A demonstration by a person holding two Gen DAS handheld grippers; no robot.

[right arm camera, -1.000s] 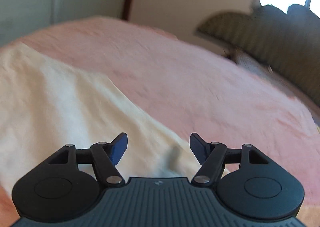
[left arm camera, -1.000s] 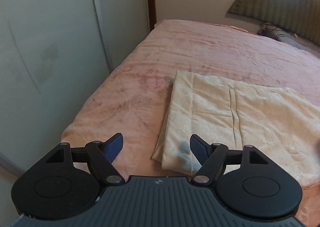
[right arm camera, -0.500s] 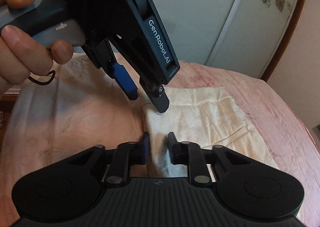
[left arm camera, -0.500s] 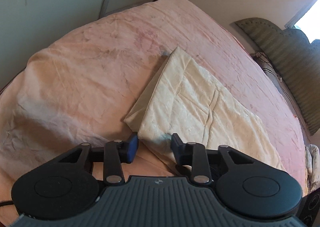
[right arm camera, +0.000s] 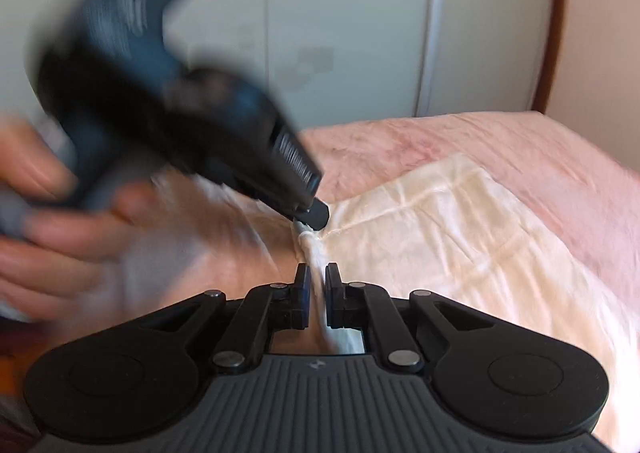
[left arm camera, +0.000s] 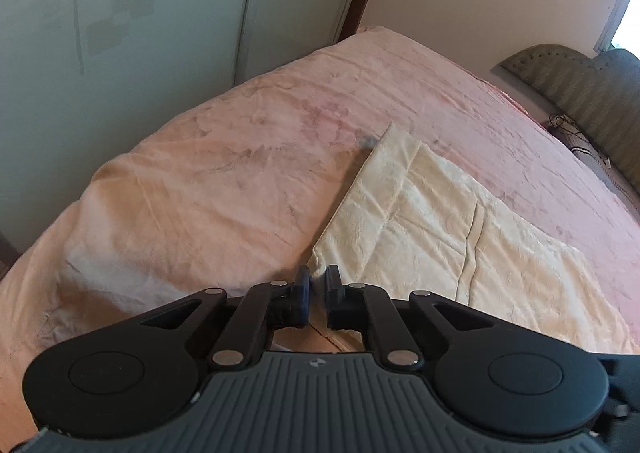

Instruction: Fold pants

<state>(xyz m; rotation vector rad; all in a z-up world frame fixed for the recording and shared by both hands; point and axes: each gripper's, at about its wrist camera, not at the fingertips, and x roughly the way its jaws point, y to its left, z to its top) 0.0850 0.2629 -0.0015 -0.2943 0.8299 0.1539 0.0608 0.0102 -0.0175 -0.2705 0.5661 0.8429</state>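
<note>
Here the cream pants (left arm camera: 460, 229) lie flat on the pink bed (left arm camera: 240, 157), long axis running forward and to the right, away from both tools. The left hand-held gripper (left arm camera: 316, 285) is clenched on the near corner; the right hand-held gripper (right arm camera: 317, 285) clamps the same near edge just beside it. The fold must travel forward along that axis.

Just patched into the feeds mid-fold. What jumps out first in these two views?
The cream pants lie on the pink bedspread, near its closer end. Both tongs pinch the pants' near edge: the left tongs on a corner, the right tongs on bunched cloth. In the right wrist view, the left tongs and the hand holding them loom large and blurred at upper left.
</note>
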